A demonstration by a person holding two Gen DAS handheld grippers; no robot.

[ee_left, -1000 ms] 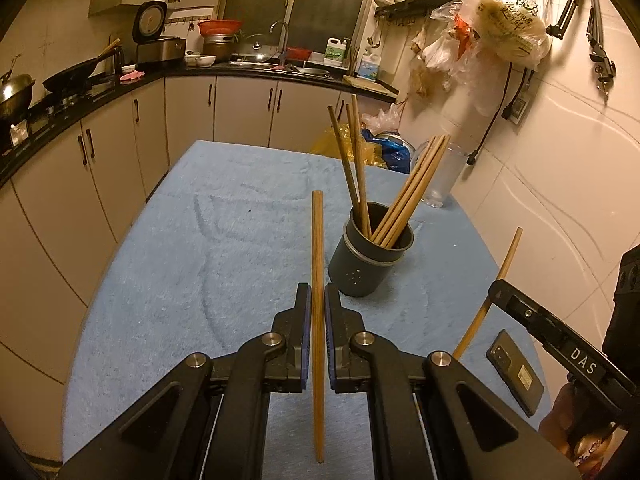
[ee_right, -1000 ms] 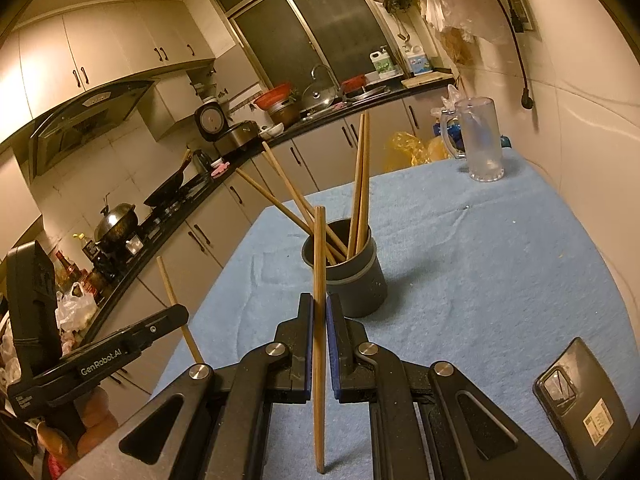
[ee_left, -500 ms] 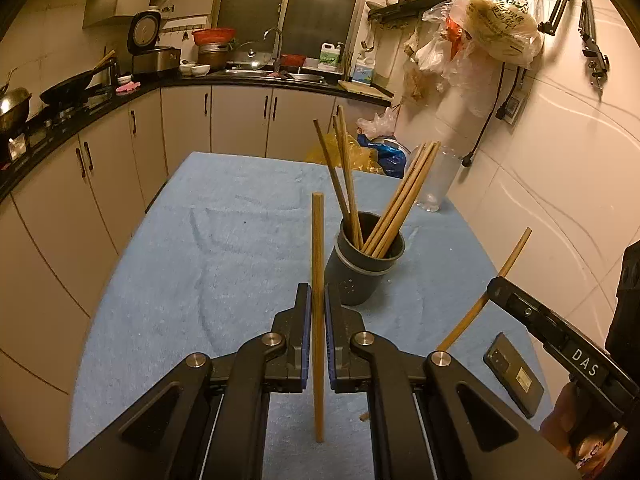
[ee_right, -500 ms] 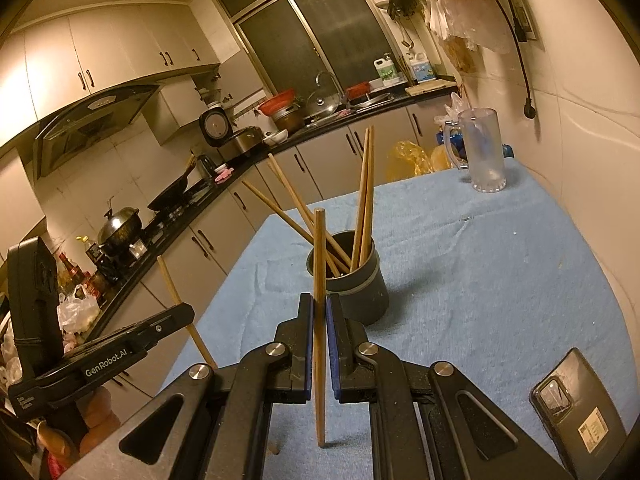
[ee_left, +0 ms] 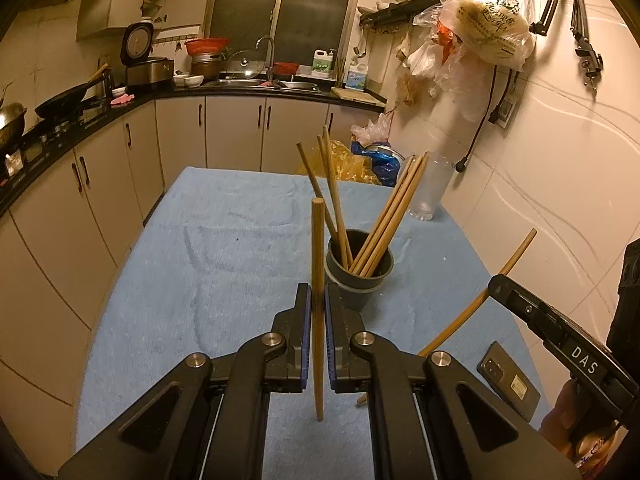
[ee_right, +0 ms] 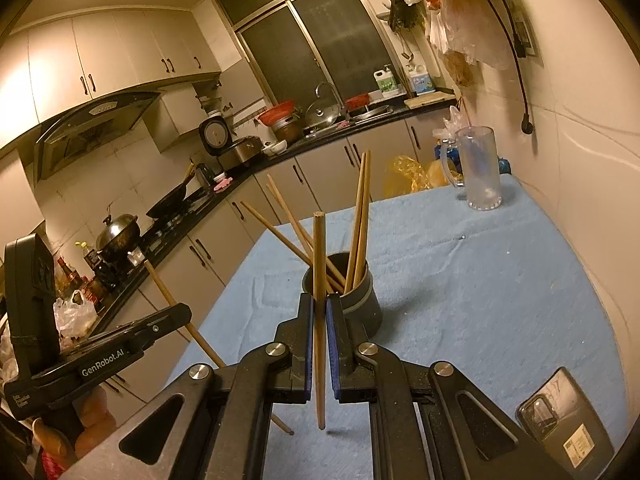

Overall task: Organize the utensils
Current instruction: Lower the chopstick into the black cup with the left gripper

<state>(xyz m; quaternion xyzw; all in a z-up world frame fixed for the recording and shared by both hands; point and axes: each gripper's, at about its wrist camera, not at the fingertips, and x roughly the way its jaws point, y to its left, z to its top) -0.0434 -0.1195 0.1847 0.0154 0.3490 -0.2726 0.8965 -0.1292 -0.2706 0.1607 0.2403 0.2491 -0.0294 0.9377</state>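
- Left wrist view: my left claw [ee_left: 317, 312] is clenching one upright chopstick [ee_left: 317, 264]; the dark utensil cup [ee_left: 359, 276] is standing just ahead, slightly right, on the blue cloth [ee_left: 208, 248].
- Right wrist view: my right claw [ee_right: 319, 316] is gripping another chopstick [ee_right: 319, 264]; the cup [ee_right: 362, 300] is sitting just ahead-right.

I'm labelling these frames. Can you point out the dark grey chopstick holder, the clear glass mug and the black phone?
Dark grey cylindrical chopstick holder [ee_left: 362, 286]: left wrist view, front wall below the rim.
Clear glass mug [ee_right: 480, 172]: right wrist view, middle of its body.
Black phone [ee_left: 510, 382]: left wrist view, centre of its back.
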